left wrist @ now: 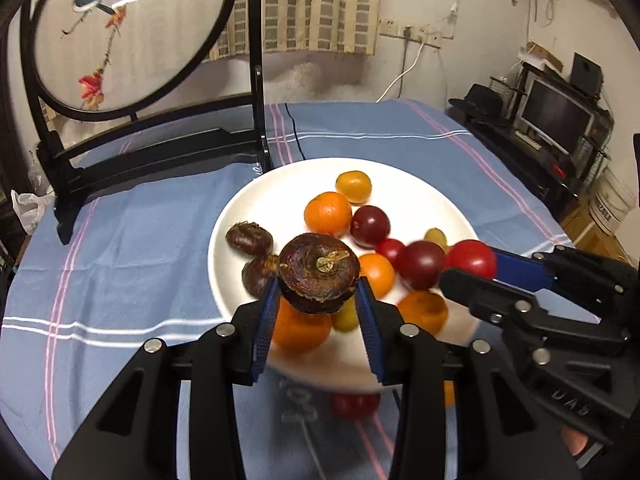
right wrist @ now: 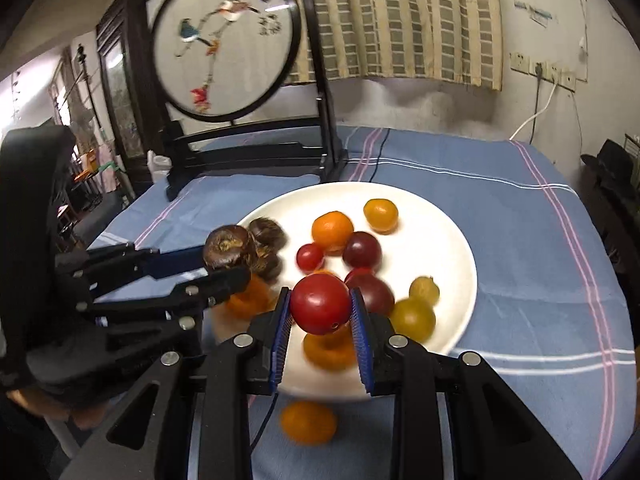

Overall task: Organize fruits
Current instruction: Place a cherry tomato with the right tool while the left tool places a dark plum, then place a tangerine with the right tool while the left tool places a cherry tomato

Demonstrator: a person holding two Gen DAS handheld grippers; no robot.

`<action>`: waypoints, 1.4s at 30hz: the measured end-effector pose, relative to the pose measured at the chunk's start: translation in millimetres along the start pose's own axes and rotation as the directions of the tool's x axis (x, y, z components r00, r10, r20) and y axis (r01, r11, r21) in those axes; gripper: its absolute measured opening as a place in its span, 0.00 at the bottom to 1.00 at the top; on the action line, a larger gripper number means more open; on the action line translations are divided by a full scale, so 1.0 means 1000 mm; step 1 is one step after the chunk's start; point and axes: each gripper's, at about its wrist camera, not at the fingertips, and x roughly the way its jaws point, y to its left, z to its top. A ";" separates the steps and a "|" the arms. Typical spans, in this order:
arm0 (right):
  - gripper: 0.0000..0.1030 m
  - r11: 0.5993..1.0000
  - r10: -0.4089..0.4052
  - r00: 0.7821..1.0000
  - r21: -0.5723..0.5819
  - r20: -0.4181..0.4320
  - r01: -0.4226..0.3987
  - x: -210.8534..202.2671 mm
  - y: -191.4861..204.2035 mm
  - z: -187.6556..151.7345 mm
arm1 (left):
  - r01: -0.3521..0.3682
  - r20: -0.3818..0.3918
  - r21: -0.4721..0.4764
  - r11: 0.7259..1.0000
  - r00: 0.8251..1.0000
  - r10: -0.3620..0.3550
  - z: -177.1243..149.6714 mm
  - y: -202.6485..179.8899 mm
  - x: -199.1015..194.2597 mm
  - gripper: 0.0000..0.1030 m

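Note:
A white plate (left wrist: 240, 220) (right wrist: 440, 240) on the blue cloth carries several small fruits: orange tangerines (left wrist: 328, 212), dark red tomatoes (left wrist: 370, 220), yellow ones and brown water chestnuts (left wrist: 248, 238). Above the plate's near side, my left gripper (left wrist: 318, 284) is shut on a dark brown water chestnut (left wrist: 318, 276). From the right wrist view it comes in from the left, the chestnut (right wrist: 226, 248) at its tips. My right gripper (right wrist: 320, 300) is shut on a red tomato (right wrist: 320, 304), held above the plate. That tomato (left wrist: 472, 258) also shows at the right in the left wrist view.
An orange fruit (right wrist: 308, 422) and a red tomato (left wrist: 356, 404) lie on the cloth in front of the plate. A round embroidered screen on a black stand (left wrist: 132, 32) (right wrist: 224, 48) rises behind the plate on the left. A monitor (left wrist: 556, 120) stands off the table at the right.

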 end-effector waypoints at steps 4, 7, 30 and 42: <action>0.30 1.000 -0.008 1.000 0.020 -0.005 0.008 0.020 -0.007 0.009 | -0.022 -0.023 -0.008 1.000 1.000 0.022 0.007 0.000 0.019 0.37; 0.41 0.998 0.020 1.000 0.065 -0.005 -0.020 0.027 -0.014 0.013 | -0.036 -0.041 -0.055 0.998 0.999 0.034 0.011 0.009 0.028 0.44; 0.57 1.000 0.007 0.999 0.000 -0.038 -0.007 -0.045 -0.002 -0.057 | -0.024 0.044 -0.113 0.993 0.999 0.029 -0.055 0.012 -0.059 0.69; 0.57 0.999 -0.043 0.992 -0.033 -0.119 0.039 -0.023 0.017 -0.078 | -0.099 0.033 -0.090 0.991 0.994 0.103 -0.082 0.007 -0.059 0.69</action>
